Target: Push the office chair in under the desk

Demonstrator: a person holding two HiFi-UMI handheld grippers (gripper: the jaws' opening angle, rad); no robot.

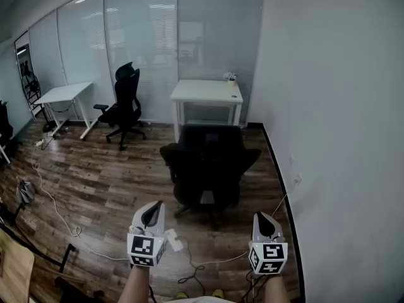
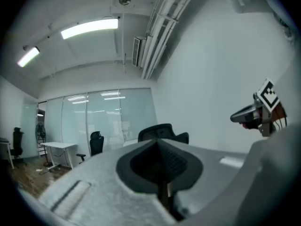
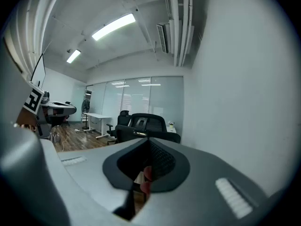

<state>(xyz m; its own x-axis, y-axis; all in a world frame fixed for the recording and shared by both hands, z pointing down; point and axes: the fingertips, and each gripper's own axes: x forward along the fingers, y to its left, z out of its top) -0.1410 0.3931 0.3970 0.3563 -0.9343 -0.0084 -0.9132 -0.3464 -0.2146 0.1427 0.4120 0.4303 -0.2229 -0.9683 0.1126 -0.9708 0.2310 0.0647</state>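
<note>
A black office chair (image 1: pixel 208 166) stands on the wood floor with its back toward me, pulled out in front of a white desk (image 1: pixel 207 92) at the glass wall. My left gripper (image 1: pixel 151 213) and right gripper (image 1: pixel 265 221) hover near me, short of the chair and apart from it, one on each side. Both are shut with nothing between the jaws. In the left gripper view the chair (image 2: pixel 162 132) rises beyond the shut left gripper (image 2: pixel 161 166). The right gripper view shows the chair (image 3: pixel 141 124) past the shut right gripper (image 3: pixel 146 168).
A second black chair (image 1: pixel 126 106) and another white desk (image 1: pixel 63 93) stand at the left. Cables and a white power strip (image 1: pixel 173 239) lie on the floor near my feet. The white wall (image 1: pixel 334 137) runs along the right. A small pot (image 1: pixel 231 77) sits on the desk.
</note>
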